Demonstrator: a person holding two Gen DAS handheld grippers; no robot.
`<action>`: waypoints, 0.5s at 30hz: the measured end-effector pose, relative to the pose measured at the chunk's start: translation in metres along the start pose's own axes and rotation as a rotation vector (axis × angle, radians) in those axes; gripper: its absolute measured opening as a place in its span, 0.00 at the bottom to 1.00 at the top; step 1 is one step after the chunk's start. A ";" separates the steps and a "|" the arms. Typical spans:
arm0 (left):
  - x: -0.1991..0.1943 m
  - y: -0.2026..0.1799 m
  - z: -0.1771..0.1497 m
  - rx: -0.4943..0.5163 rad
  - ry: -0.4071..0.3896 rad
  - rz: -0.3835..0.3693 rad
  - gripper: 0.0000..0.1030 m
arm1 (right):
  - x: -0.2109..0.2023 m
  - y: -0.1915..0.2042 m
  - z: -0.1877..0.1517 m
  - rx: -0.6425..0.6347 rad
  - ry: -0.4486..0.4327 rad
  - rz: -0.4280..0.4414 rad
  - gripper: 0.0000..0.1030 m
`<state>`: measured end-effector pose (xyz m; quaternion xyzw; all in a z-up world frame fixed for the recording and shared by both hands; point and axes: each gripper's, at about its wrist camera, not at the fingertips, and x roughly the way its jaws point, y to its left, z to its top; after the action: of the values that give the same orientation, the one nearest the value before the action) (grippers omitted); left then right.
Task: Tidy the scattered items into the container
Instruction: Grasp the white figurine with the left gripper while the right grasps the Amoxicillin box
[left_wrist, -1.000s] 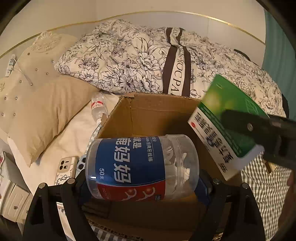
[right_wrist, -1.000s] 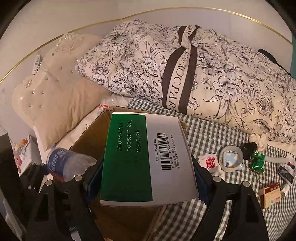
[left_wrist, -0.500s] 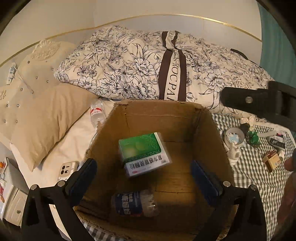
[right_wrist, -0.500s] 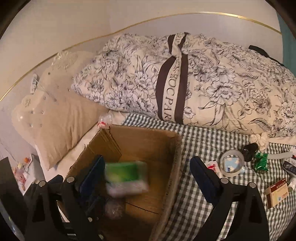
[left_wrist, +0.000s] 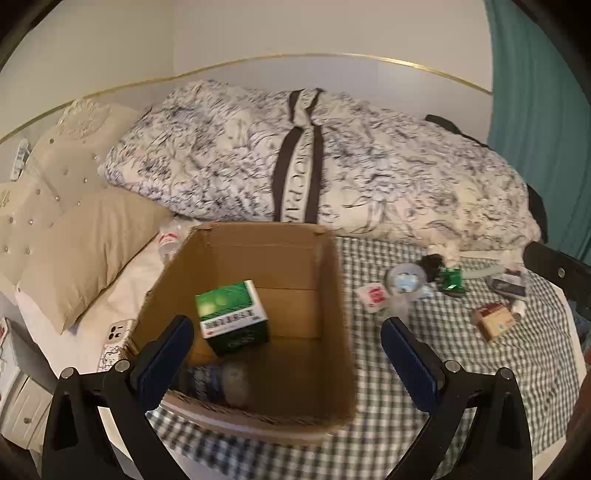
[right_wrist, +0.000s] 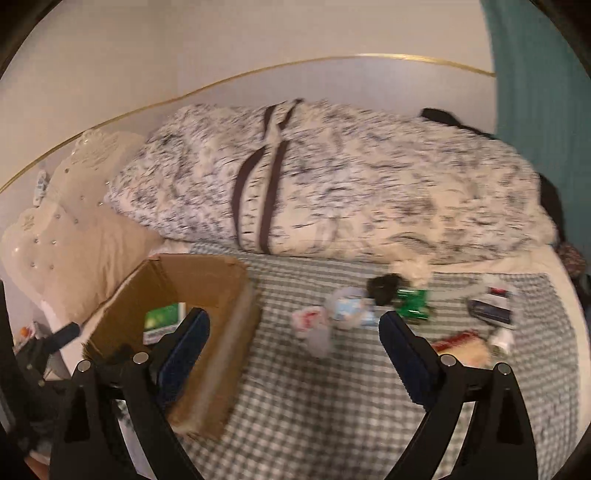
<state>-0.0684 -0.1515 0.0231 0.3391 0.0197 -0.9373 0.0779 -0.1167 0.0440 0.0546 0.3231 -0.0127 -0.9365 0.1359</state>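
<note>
An open cardboard box (left_wrist: 332, 302) stands on the checked bedsheet; it also shows in the right wrist view (right_wrist: 236, 314). Inside lie a green and white carton (left_wrist: 231, 312) and a blue-labelled clear jar (left_wrist: 218, 382). My left gripper (left_wrist: 286, 354) is open and empty above the box's near side. My right gripper (right_wrist: 293, 347) is open and empty over the sheet right of the box. Scattered right of the box are a white sachet with red print (left_wrist: 373, 295), a tape roll (left_wrist: 404, 278), a green packet (left_wrist: 452, 278), a brown carton (left_wrist: 495, 319) and dark small items (left_wrist: 508, 284).
A floral duvet (left_wrist: 332, 166) lies rolled along the back of the bed. Beige pillows (left_wrist: 74, 243) lie at the left. A plastic bottle (left_wrist: 170, 240) and a phone (left_wrist: 114, 334) lie left of the box. A teal curtain (left_wrist: 535, 110) hangs at the right.
Both grippers opened and dropped their loads: the jar and the green carton now lie in the box. Both grippers have drawn back and up; the right one has swung right.
</note>
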 end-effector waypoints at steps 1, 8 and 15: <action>-0.004 -0.006 -0.001 0.001 -0.003 -0.010 1.00 | -0.011 -0.011 -0.003 0.006 -0.005 -0.020 0.91; -0.021 -0.061 -0.014 0.032 0.005 -0.068 1.00 | -0.066 -0.073 -0.029 0.077 -0.028 -0.112 0.92; -0.011 -0.110 -0.033 0.071 0.036 -0.091 1.00 | -0.085 -0.126 -0.068 0.163 -0.005 -0.154 0.92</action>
<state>-0.0564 -0.0382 0.0034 0.3572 0.0030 -0.9337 0.0228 -0.0426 0.1918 0.0380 0.3308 -0.0641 -0.9408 0.0370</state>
